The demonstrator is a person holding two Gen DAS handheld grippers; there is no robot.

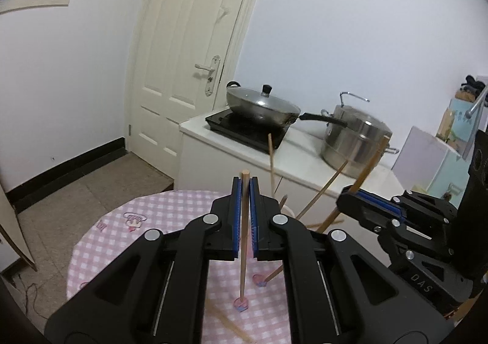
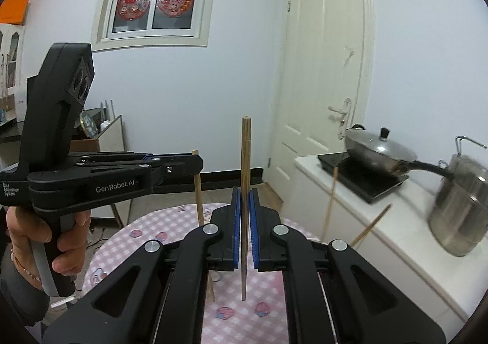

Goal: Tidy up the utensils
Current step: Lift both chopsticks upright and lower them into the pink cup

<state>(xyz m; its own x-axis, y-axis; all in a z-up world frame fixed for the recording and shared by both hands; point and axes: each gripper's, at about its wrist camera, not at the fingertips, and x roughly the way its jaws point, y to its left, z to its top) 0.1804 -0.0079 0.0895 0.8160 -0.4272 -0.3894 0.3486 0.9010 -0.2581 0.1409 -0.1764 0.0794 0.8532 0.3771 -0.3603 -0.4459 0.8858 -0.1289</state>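
Note:
My left gripper (image 1: 245, 184) is shut on a pale wooden chopstick (image 1: 243, 267) that hangs upright above the pink checked table (image 1: 158, 216). In the right wrist view, my right gripper (image 2: 245, 193) is shut on a darker chopstick (image 2: 245, 155), also upright. Each view shows the other gripper from the side: the right gripper (image 1: 343, 199) with its chopstick (image 1: 370, 161), and the left gripper (image 2: 199, 165) with its chopstick (image 2: 198, 197), held by a hand (image 2: 61, 237). Two more chopsticks (image 1: 271, 161) (image 1: 329, 185) lean upright behind the fingers, their holder mostly hidden. Loose chopsticks (image 1: 227, 324) lie on the cloth.
Beyond the table is a white counter (image 1: 244, 155) with a black induction cooker (image 1: 244, 127), a lidded wok (image 1: 262, 106) and a steel pot (image 1: 357, 142). A cream door (image 1: 189, 54) stands behind. A tiled floor lies to the left.

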